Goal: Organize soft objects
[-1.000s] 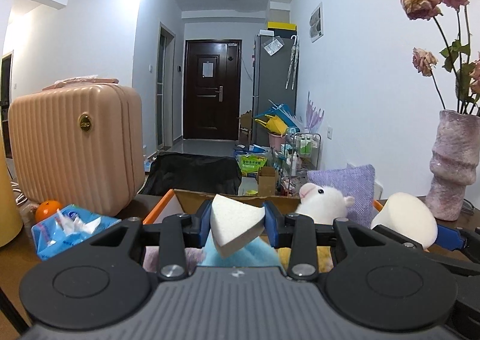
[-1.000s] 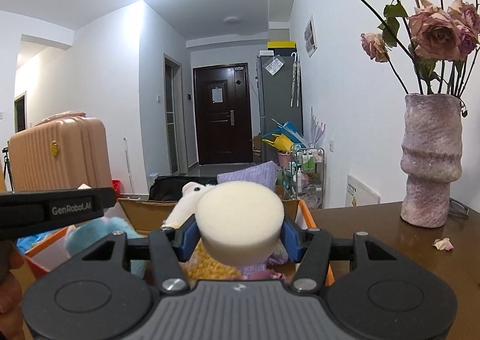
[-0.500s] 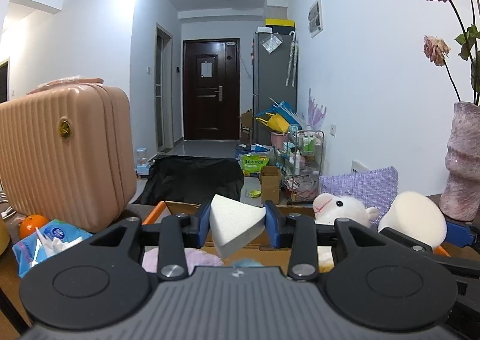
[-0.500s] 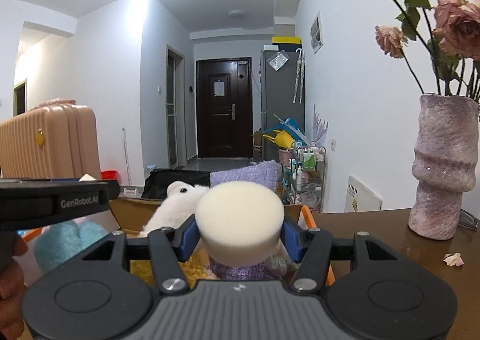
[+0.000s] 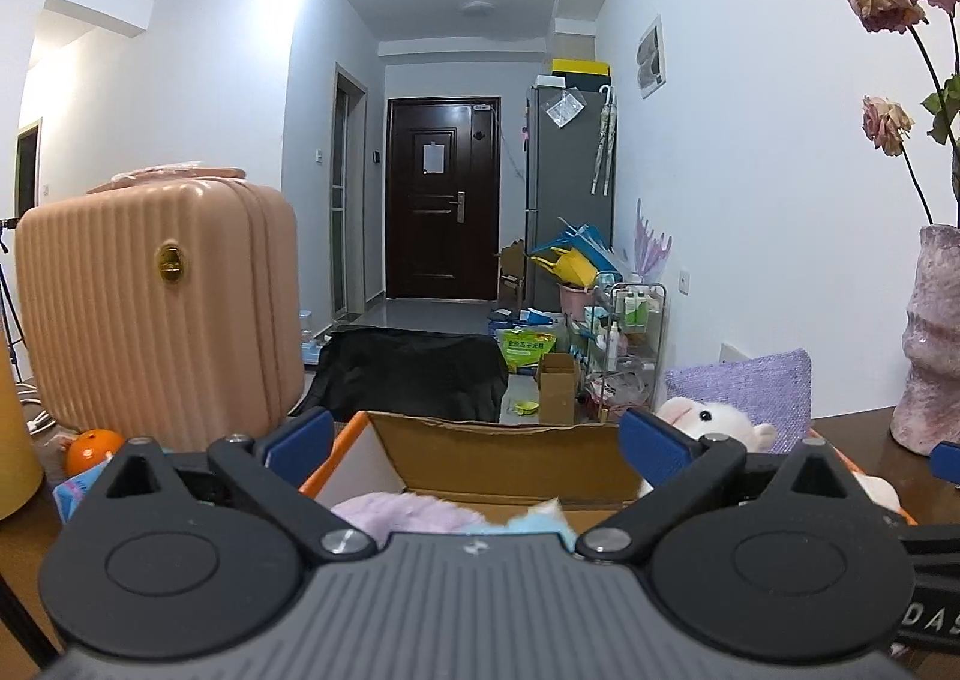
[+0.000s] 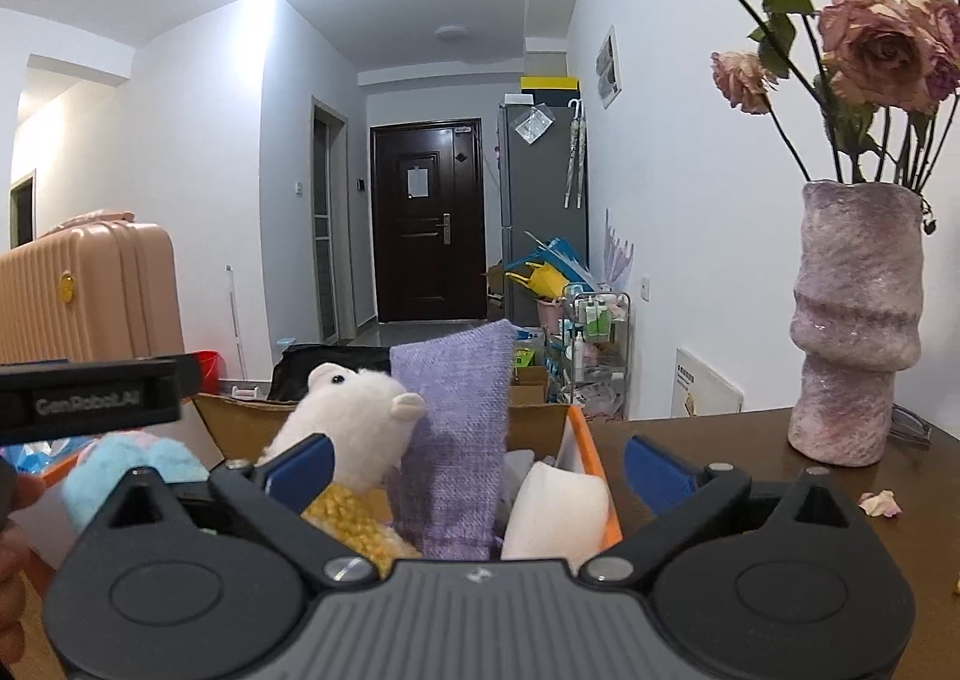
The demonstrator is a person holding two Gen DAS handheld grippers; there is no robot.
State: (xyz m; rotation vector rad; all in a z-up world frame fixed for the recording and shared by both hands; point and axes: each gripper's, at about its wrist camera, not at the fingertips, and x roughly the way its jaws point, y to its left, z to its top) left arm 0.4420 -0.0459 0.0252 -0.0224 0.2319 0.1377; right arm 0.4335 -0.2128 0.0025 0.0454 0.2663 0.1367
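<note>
At lower centre, box (image 6: 591,443): white sponge (image 6: 555,512), plush toy (image 6: 354,416), purple cloth (image 6: 456,440) stowed. Left tool (image 5: 477,443) and right tool (image 6: 477,461) released, empty. Nothing loose visible on worktop (image 6: 720,434); sorting seemingly near complete.

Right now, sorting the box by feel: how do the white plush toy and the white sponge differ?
The plush toy is fuzzy with an eye and ear; the sponge is smooth and plain. The toy sticks up above the box rim; the sponge sits low at its right wall. Both are white.
</note>
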